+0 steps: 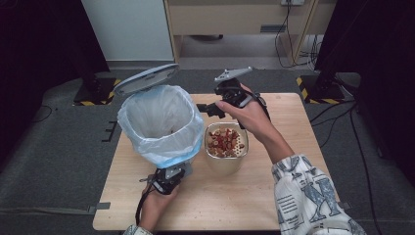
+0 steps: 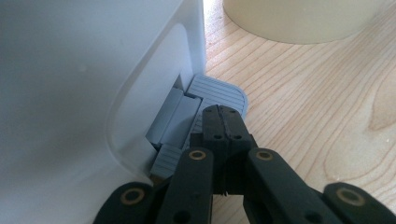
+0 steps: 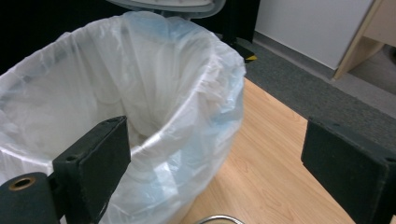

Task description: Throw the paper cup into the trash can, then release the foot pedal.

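Observation:
A white pedal bin [image 1: 161, 122] lined with a clear plastic bag stands at the table's left, its grey lid [image 1: 146, 78] raised. My left gripper [image 1: 165, 180] is at the bin's foot. In the left gripper view its jaws are shut [image 2: 223, 115], with nothing between them, and rest on the grey foot pedal [image 2: 219, 91]. My right gripper [image 1: 208, 108] hovers beside the bin's rim, above a cream bowl [image 1: 226, 164] of red and brown bits. It is open [image 3: 219, 158] with nothing between its fingers, and faces the bag liner [image 3: 140, 88].
The wooden table [image 1: 288, 117] has bare room to the right and in front of the bowl. Grey carpet surrounds it, with black stands and cables at the back corners. A sleeve [image 1: 308, 196] crosses the front right.

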{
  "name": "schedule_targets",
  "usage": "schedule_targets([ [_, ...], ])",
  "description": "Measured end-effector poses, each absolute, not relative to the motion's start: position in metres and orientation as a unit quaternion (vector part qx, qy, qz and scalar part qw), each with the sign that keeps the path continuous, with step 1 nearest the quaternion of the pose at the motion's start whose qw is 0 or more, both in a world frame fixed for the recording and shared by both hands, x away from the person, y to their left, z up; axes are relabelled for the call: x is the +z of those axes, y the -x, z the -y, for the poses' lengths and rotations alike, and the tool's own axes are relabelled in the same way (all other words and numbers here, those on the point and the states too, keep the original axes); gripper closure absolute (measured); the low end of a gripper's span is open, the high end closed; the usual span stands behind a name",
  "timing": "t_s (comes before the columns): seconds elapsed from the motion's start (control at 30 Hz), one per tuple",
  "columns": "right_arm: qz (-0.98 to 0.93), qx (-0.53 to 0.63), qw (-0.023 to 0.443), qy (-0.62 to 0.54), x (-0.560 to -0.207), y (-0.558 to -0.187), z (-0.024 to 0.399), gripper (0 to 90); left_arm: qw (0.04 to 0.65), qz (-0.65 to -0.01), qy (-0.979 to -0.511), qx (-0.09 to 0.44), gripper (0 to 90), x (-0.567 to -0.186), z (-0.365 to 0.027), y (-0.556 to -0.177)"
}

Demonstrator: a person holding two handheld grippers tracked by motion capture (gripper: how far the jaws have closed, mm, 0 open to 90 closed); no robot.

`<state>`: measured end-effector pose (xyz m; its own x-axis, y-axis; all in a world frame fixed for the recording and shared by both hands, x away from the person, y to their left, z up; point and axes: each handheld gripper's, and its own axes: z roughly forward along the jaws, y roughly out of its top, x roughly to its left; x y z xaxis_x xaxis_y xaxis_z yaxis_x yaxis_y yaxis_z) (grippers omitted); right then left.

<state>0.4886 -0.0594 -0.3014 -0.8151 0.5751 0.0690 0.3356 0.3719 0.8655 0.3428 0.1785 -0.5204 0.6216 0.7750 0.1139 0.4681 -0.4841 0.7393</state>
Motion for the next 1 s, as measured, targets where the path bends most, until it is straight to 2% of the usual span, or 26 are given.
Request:
schedule_targets([
  [0.67, -0.794, 0.478, 0.158, -0.342, -0.31, -0.495, 0.106, 7.8, 0.345, -0.374, -0.832, 0.221, 89.6, -0.52, -0.179, -0.343],
  [0.9, -0.786, 0.467, 0.168, -0.368, -0.32, -0.494, 0.135, 7.5, 0.347, -0.374, -0.832, 0.219, 89.5, -0.52, -0.181, -0.343],
  [0.93, -0.786, 0.464, 0.171, -0.372, -0.323, -0.494, 0.141, 7.5, 0.35, -0.376, -0.83, 0.218, 87.9, -0.52, -0.18, -0.342],
  [1.0, -0.785, 0.458, 0.174, -0.379, -0.326, -0.493, 0.149, 7.3, 0.355, -0.377, -0.825, 0.227, 79.1, -0.519, -0.177, -0.339],
])
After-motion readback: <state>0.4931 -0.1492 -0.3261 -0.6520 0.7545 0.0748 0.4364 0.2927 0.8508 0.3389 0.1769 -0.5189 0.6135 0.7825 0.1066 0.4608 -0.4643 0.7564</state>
